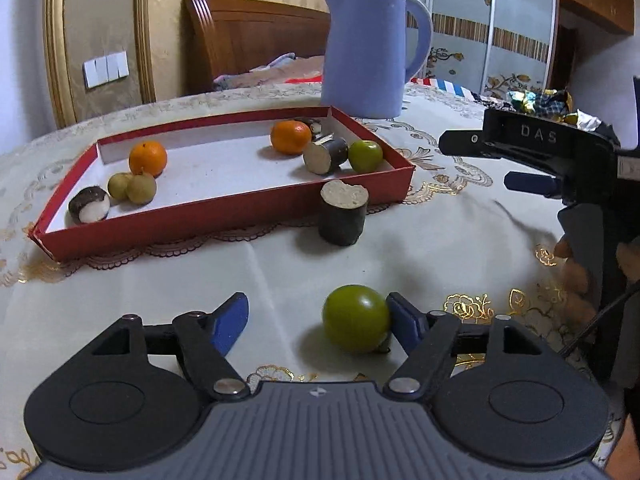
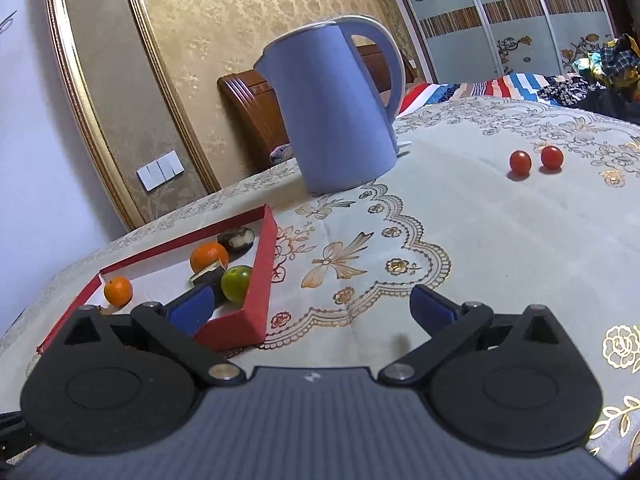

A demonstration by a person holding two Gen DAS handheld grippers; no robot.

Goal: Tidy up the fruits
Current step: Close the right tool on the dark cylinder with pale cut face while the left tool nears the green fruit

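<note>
my left tongs (image 1: 316,320) stand open over the table (image 1: 460,232), and a green fruit (image 1: 355,318) sits on the cloth between the pads, touching the right pad (image 1: 404,326) and clear of the left one. it is round, so i can give it no long axis. just beyond it a dark cane piece (image 1: 343,216) stands upright on the cloth, pale cut end up, close against the near wall of the red tray (image 1: 224,216). inside the tray lie two oranges (image 1: 147,158), two small tan fruits (image 1: 134,187), another green fruit (image 1: 365,155) and more cane pieces; one (image 1: 326,155) lies on its side with its cut face turned toward me. my right tongs (image 2: 310,308) are open and hold nothing, the left pad over the tray's corner. two red tomatoes (image 2: 536,160) sit side by side far off on the cloth, beyond a blue kettle (image 2: 340,120).
</note>
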